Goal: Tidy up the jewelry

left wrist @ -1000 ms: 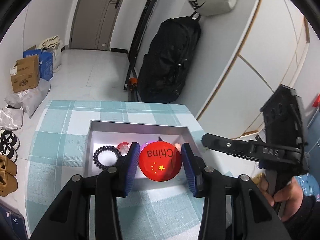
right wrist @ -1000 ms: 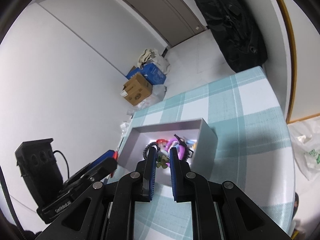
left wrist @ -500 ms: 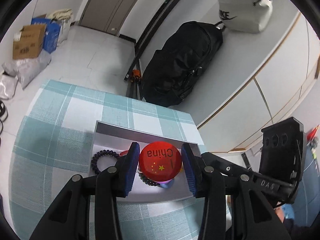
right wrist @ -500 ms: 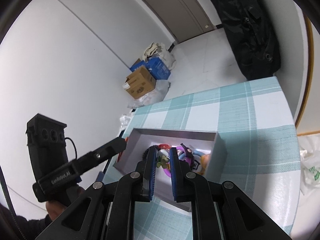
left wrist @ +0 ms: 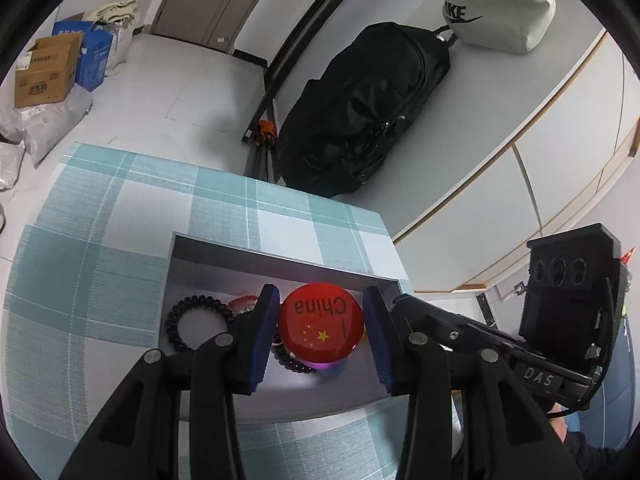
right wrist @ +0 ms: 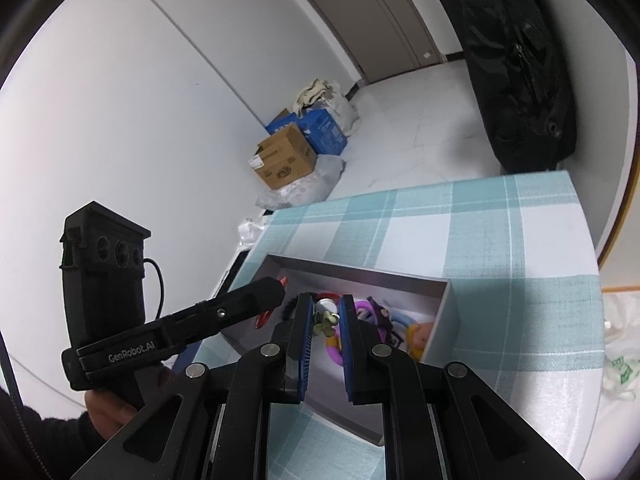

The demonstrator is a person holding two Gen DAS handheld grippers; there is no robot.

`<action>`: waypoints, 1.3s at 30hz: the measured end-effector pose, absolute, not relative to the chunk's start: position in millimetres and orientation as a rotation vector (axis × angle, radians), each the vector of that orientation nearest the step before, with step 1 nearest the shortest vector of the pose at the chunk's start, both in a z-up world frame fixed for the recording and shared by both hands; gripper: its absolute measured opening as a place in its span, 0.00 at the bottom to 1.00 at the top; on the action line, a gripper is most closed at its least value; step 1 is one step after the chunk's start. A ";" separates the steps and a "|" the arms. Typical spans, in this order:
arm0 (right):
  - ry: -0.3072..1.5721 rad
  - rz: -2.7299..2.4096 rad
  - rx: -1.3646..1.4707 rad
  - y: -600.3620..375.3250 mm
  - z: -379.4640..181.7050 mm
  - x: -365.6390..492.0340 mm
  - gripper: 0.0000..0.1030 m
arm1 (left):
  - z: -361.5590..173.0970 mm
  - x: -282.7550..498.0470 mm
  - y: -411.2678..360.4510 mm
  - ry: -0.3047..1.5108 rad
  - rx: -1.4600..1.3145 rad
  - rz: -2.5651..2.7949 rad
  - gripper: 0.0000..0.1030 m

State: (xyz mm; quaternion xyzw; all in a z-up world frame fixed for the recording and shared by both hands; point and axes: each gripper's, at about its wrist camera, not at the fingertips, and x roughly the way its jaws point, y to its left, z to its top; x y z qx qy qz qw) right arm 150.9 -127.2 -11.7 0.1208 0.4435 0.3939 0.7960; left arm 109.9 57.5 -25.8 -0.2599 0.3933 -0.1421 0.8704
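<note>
My left gripper (left wrist: pixel 321 324) is shut on a round red badge (left wrist: pixel 320 326) printed "China" with yellow stars, held over the open grey box (left wrist: pixel 248 254). Inside the box lie a black coil hair tie (left wrist: pixel 192 322), a dark bead bracelet (left wrist: pixel 292 362) and a red piece (left wrist: pixel 242 304). My right gripper (right wrist: pixel 325 318) is shut on a small green flower-shaped trinket (right wrist: pixel 326 320), over the same box (right wrist: pixel 360 276). Purple and yellow pieces (right wrist: pixel 400 320) lie there too. The left gripper's tip (right wrist: pixel 264 296) reaches in from the left.
The box stands on a teal-and-white checked tablecloth (left wrist: pixel 100 240). A black backpack (left wrist: pixel 360 120) leans on the wall past the table's far edge. Cardboard boxes (right wrist: pixel 284 158) sit on the floor. A plastic bag (right wrist: pixel 620 360) lies beside the table's right edge.
Both grippers have moved forward over the box, each keeping its item. The left gripper's tip now reaches over the box in the right wrist view.
</note>
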 end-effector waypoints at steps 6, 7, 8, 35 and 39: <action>0.963 0.850 0.252 -125.6 -12.6 151.1 0.12 | -24.5 111.3 53.0 0.823 -0.523 -0.306 0.36; 0.957 0.851 0.250 -126.4 -11.7 150.0 0.12 | -25.0 111.5 52.3 0.824 -0.518 -0.305 0.36; 0.950 0.849 0.244 -126.5 -11.0 149.1 0.13 | -26.0 112.0 51.8 0.824 -0.517 -0.304 0.36; 0.796 0.779 0.171 -139.7 12.0 118.2 0.67 | 2.9 74.5 44.1 0.752 -0.360 -0.093 0.79; 0.766 0.761 0.124 -136.1 14.9 104.9 0.76 | 8.3 63.8 38.2 0.723 -0.297 -0.058 0.79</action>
